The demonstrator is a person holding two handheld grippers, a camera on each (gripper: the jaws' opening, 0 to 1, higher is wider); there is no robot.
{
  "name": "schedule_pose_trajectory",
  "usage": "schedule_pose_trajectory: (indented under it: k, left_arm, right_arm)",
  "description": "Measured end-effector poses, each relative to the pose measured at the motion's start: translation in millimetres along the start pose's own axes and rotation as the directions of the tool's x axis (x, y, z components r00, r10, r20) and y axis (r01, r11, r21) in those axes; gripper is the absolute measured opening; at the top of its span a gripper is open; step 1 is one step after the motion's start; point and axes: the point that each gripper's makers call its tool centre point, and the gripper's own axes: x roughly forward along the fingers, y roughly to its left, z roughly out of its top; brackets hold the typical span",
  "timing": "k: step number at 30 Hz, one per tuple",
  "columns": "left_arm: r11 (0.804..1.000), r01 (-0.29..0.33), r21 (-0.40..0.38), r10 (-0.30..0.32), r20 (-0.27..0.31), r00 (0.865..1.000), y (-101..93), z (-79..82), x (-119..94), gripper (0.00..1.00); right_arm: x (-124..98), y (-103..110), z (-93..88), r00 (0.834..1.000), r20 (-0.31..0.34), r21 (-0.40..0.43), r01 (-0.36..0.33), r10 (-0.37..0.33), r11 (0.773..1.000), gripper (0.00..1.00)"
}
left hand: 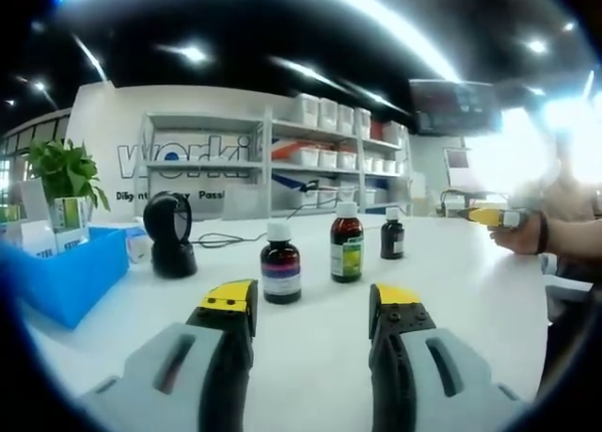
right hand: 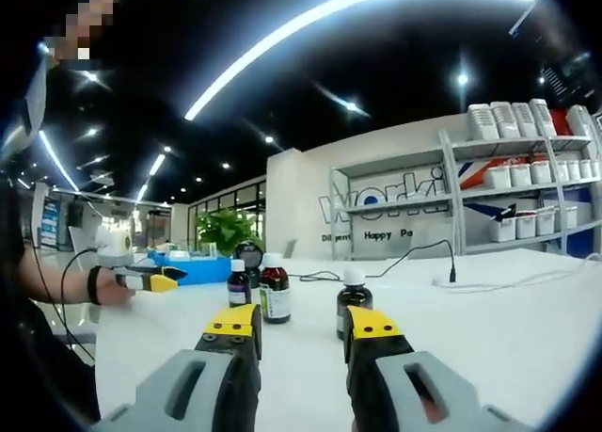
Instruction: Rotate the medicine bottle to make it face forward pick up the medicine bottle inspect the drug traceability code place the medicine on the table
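Brown bottles [left hand: 281, 273], black scanner [left hand: 169, 234] (left), blue bin [left hand: 66, 277]

Your left gripper [left hand: 310, 305] hangs low and level with its jaws parted, gripping nothing. Your right gripper [right hand: 303, 326] sits the same way, jaws apart and empty, well to the right of the left one.

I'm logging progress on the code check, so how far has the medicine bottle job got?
Nothing looks done yet. All three bottles, left, middle and far, stand upright on the white table. Nothing is in hand: left gripper and right gripper are open and empty. Rotating, lifting, inspecting and placing remain.
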Motion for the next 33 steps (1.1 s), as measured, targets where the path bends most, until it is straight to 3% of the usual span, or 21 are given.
schedule_pose_trajectory:
  k: [5, 11, 18, 26, 33]
  left_arm:
    - [1.000, -0.005, -0.012, 0.005, 0.017, 1.000, 2.1, 3.2, -1.2, 0.38]
    - [1.000, -0.006, -0.002, 0.006, -0.001, 1.000, 1.0, -0.3, 0.1, 0.38]
    - [1.000, -0.008, -0.012, 0.009, 0.008, 1.000, 2.5, 1.5, -0.8, 0.38]
    - [1.000, -0.009, 0.003, 0.009, 0.002, 1.000, 4.5, -0.4, -0.8, 0.38]
    - [1.000, 0.000, 0.010, 0.000, 0.003, 1.000, 2.7, -0.2, -0.4, 0.38]
  right_arm:
    - [0.9, 4.0, -4.3, 1.000, -0.021, -0.034, -0.015, 0.015, 0.999, 0.30]
    - [-0.6, -2.9, -1.1, 1.000, -0.003, 0.025, -0.011, 0.011, 1.000, 0.29]
    - [-0.2, 4.9, -2.4, 1.000, -0.013, 0.001, -0.027, 0.027, 1.000, 0.29]
    - [4.2, 12.2, -12.0, 0.996, -0.073, -0.014, -0.055, 0.054, 0.998, 0.35]
    - [10.1, 21.4, -10.4, 0.992, -0.098, 0.015, -0.083, 0.084, 0.996, 0.34]
